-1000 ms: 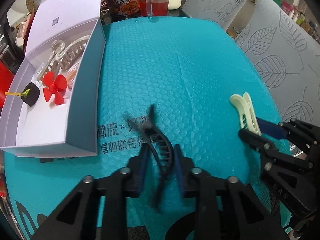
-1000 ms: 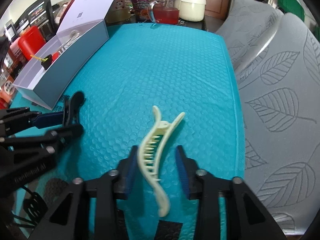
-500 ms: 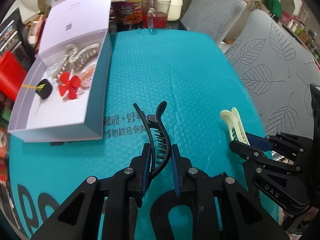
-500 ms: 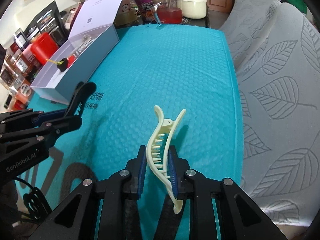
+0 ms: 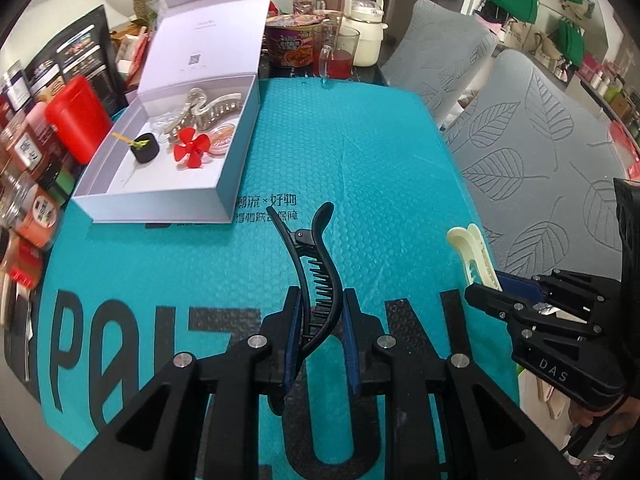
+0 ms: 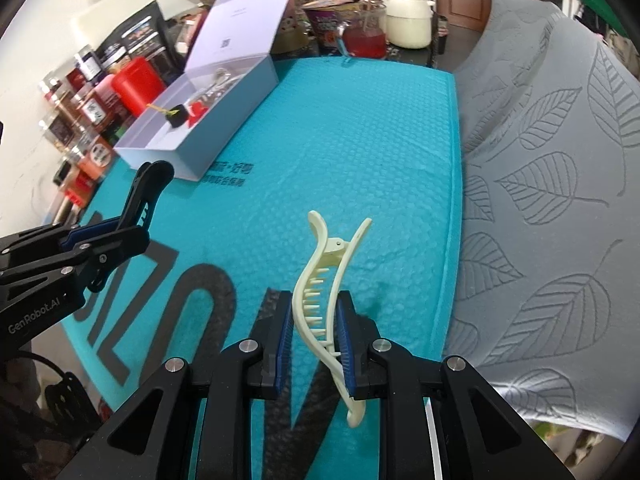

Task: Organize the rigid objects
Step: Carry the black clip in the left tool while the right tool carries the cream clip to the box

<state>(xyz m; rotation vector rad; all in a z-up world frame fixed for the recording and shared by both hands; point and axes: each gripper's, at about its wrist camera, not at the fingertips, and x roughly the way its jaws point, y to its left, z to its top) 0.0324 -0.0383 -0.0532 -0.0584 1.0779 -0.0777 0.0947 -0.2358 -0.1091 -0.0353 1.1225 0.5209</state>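
My left gripper is shut on a black hair clip, held above the teal mat. My right gripper is shut on a cream hair clip, also lifted off the mat. In the left wrist view the right gripper shows at the right with the cream hair clip. In the right wrist view the left gripper shows at the left with the black hair clip. An open white box sits at the far left of the mat, holding a clear clip, a red propeller and a black cube.
Past the mat stand a glass of red drink, a noodle cup and a cream kettle. A red canister and several jars line the left edge. Grey leaf-patterned cushions lie to the right.
Both grippers closed on their clips and lifted them off the mat. Both views pulled back and up, showing more of the mat and box.
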